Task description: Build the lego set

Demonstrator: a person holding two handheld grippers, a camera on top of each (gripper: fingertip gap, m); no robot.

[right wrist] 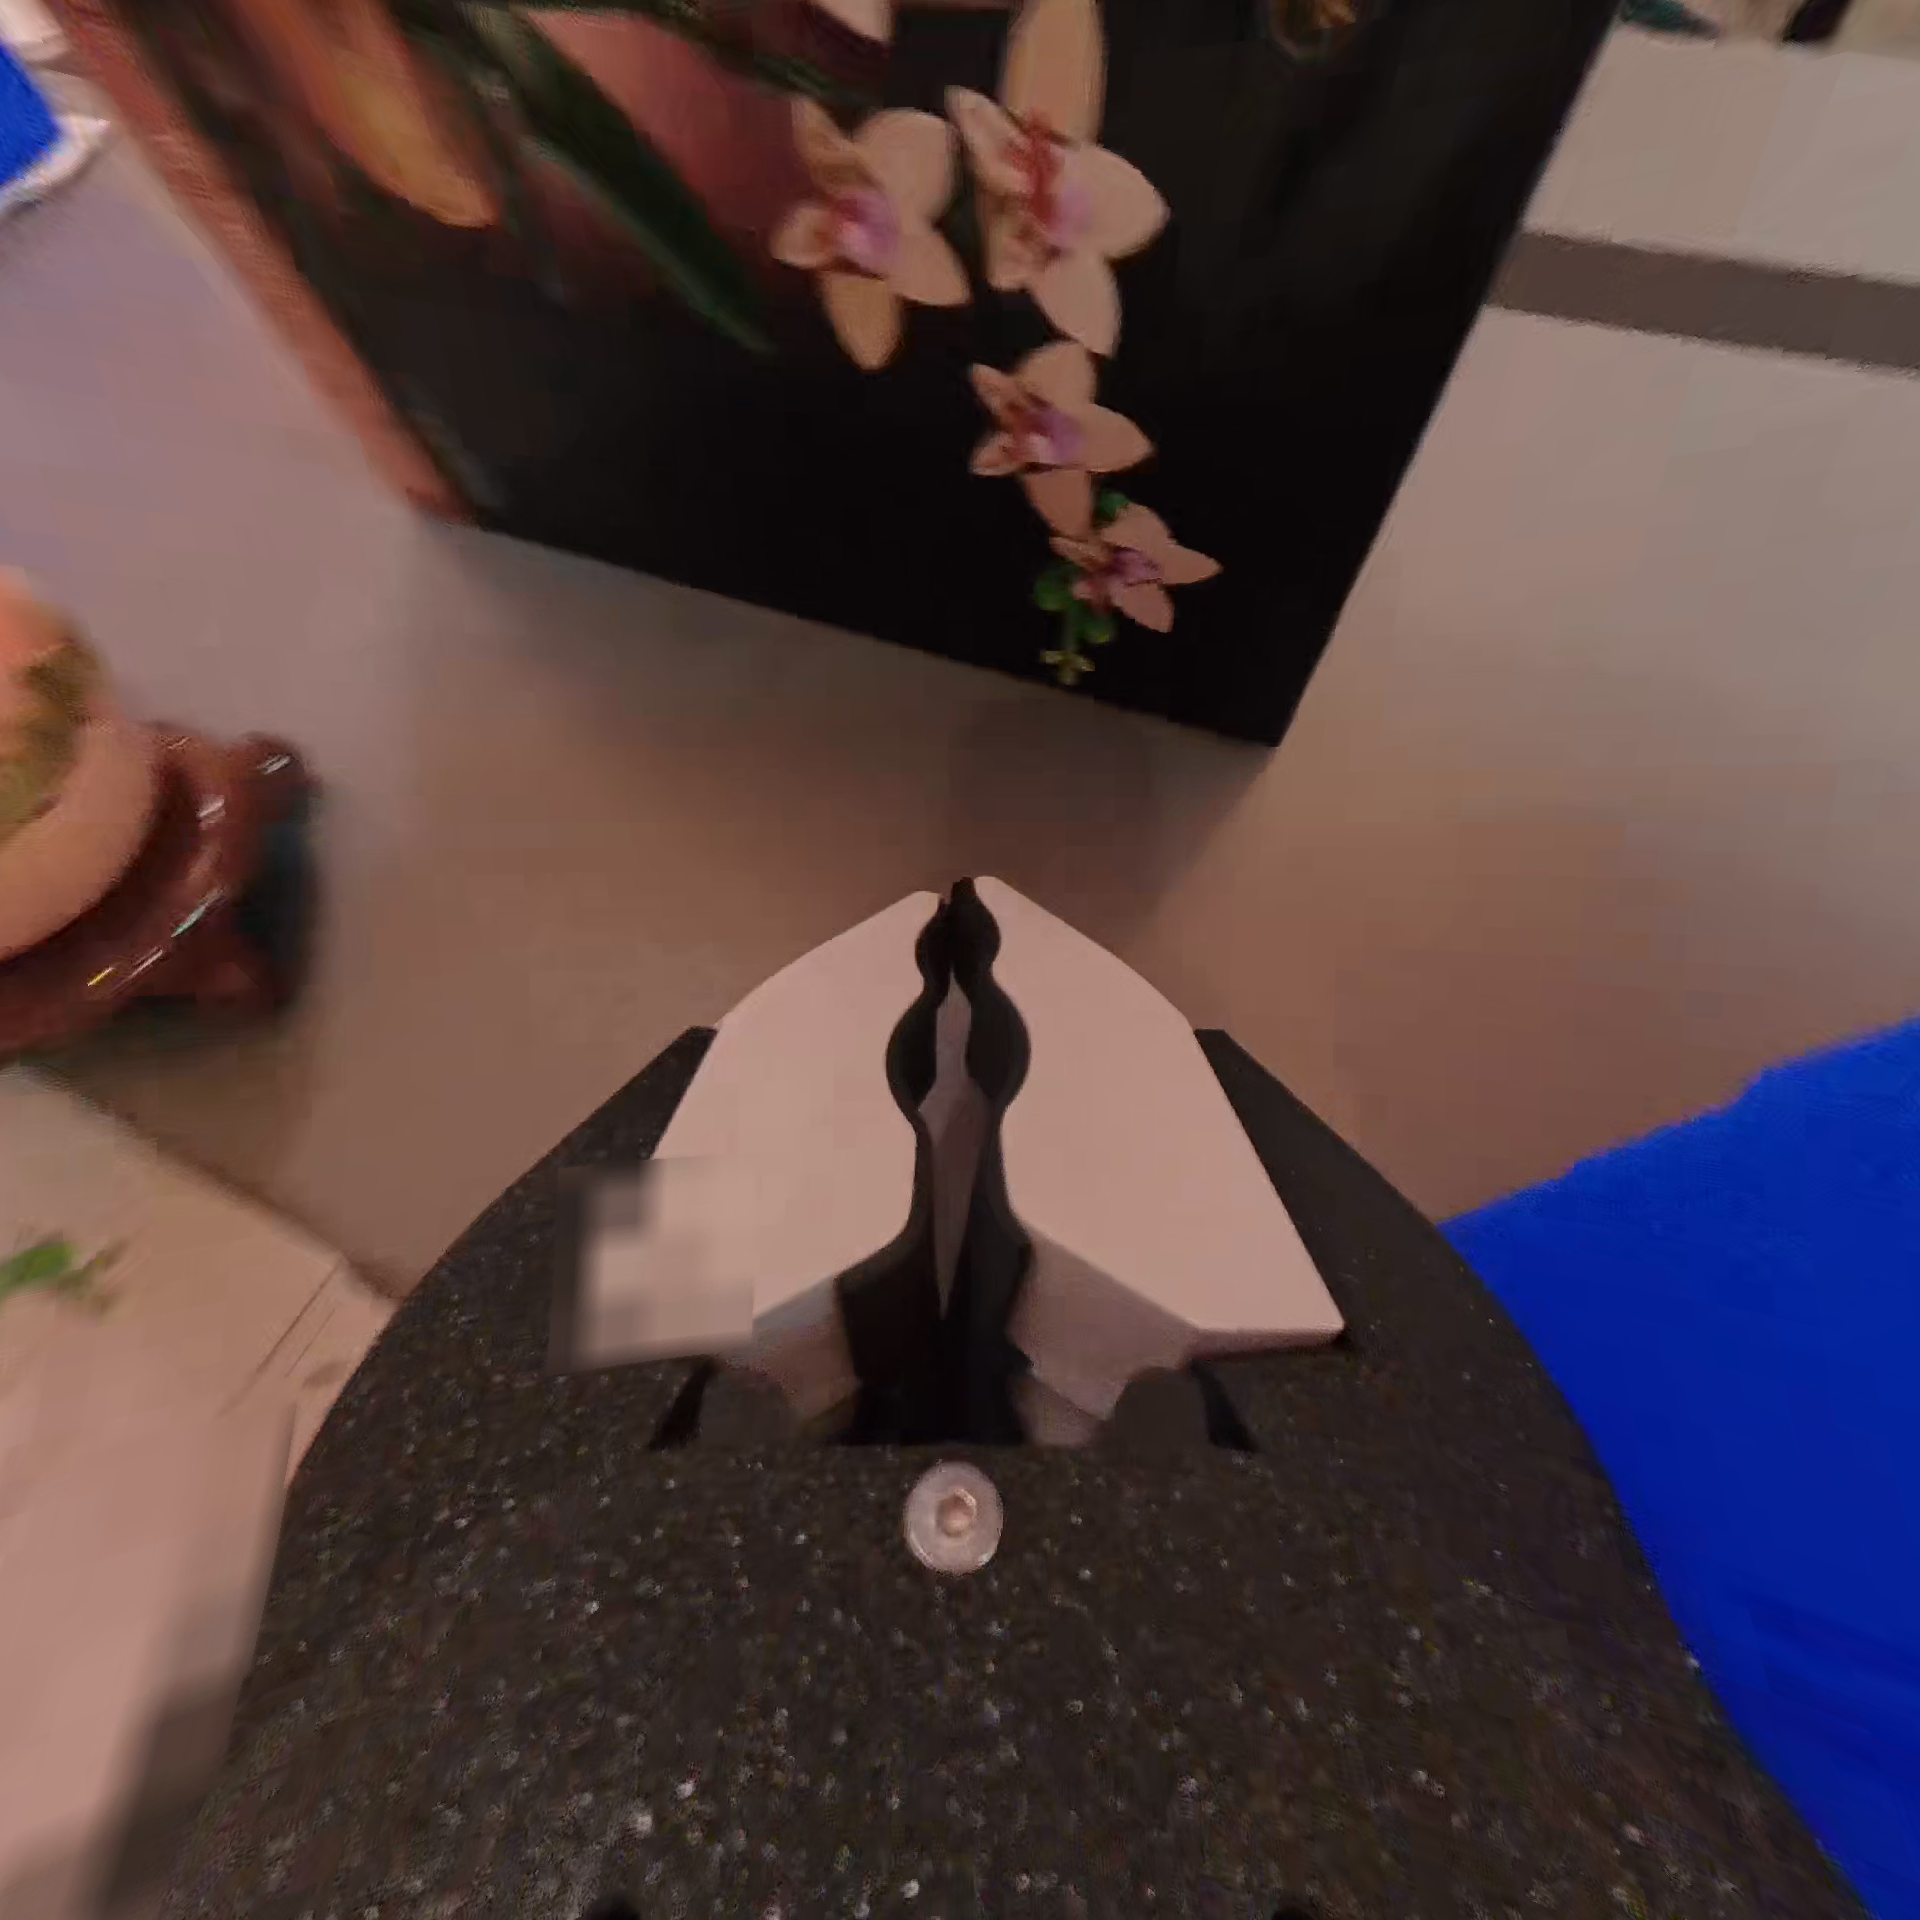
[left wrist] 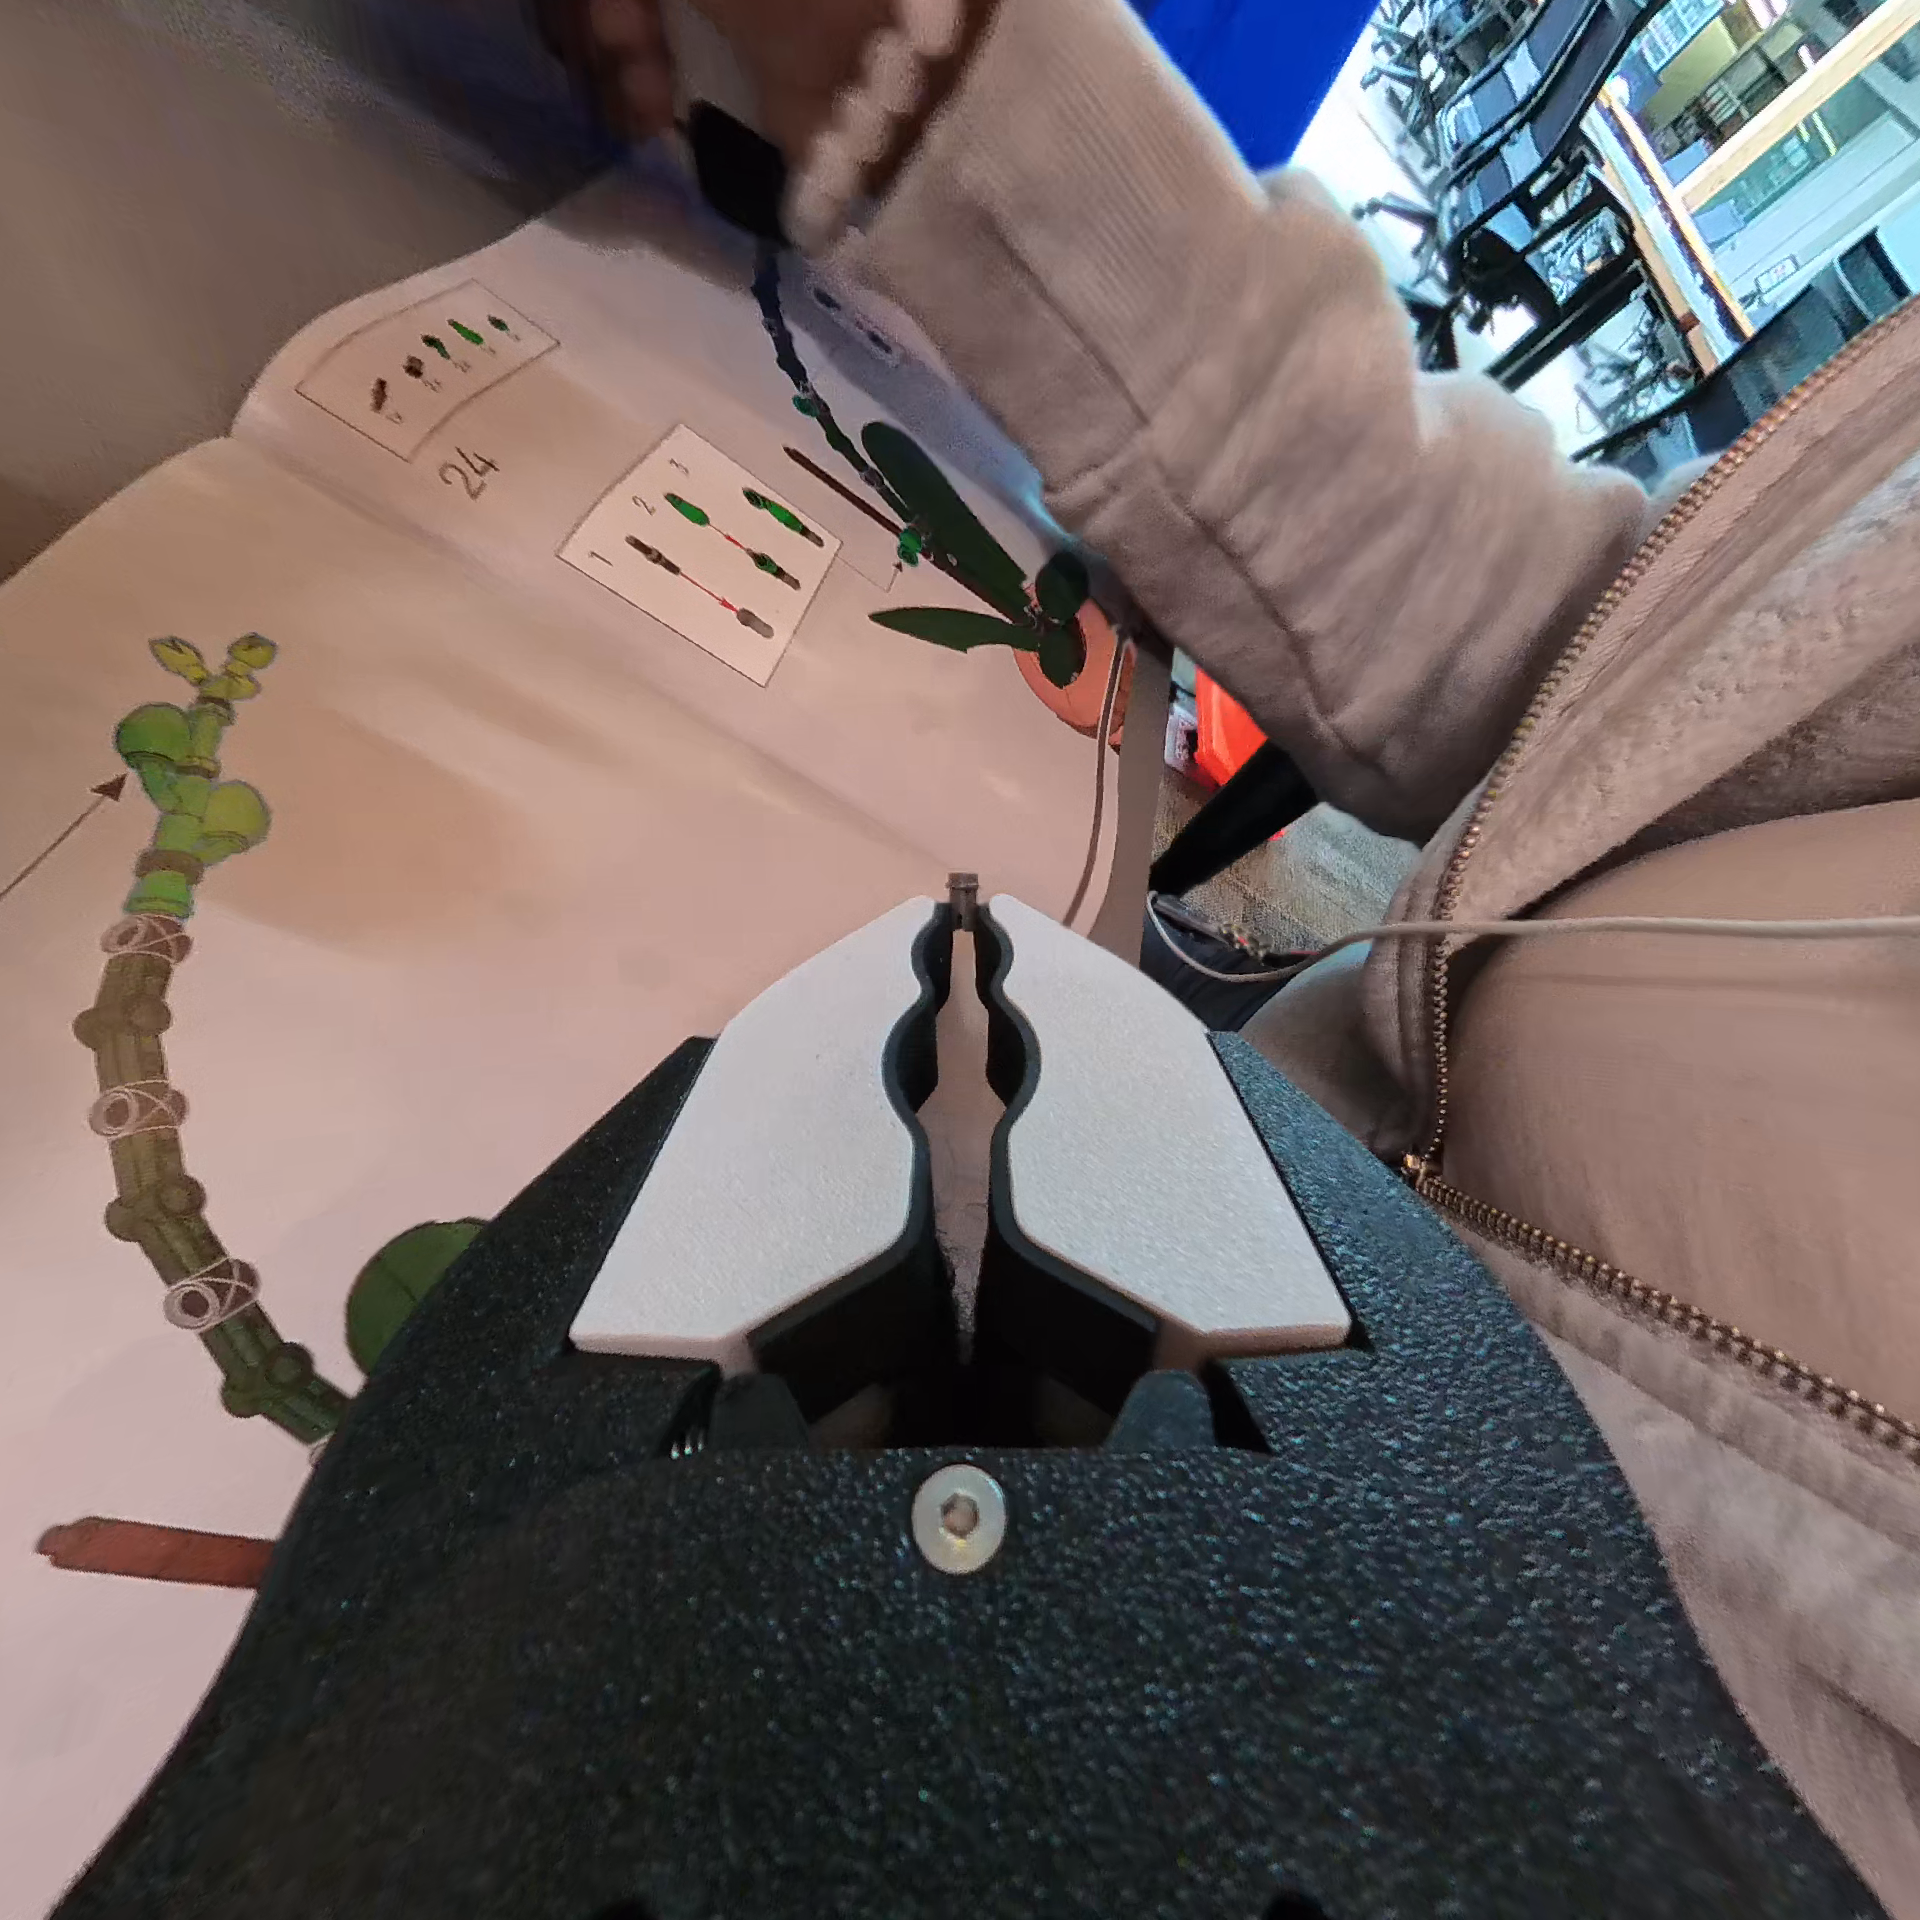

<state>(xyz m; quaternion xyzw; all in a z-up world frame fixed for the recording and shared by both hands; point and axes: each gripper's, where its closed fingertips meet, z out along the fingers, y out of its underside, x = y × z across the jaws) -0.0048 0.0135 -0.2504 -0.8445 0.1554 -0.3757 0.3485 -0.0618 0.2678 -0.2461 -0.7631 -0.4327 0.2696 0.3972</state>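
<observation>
My left gripper (left wrist: 966,914) is shut on a small dark peg-like piece (left wrist: 964,896) that sticks out just past the fingertips. It hovers over an open instruction booklet (left wrist: 499,935) printed with green stems and a potted plant. A person's beige sleeve (left wrist: 1195,416) reaches across the top of the booklet. My right gripper (right wrist: 964,902) is shut, its pads together at the tips, and I see nothing between them. It is above a grey table (right wrist: 727,779), in front of a black box (right wrist: 831,468) printed with orchid flowers. The right wrist view is blurred.
A pink pot on a dark brown base (right wrist: 125,852) stands at the left of the right wrist view. A blue cloth (right wrist: 1714,1403) lies at the right, and a booklet corner (right wrist: 125,1403) at the lower left. A thin grey cable (left wrist: 1558,930) crosses a beige jacket (left wrist: 1662,1143). Some 25 centimeters of space lies between my two pairs of fingers.
</observation>
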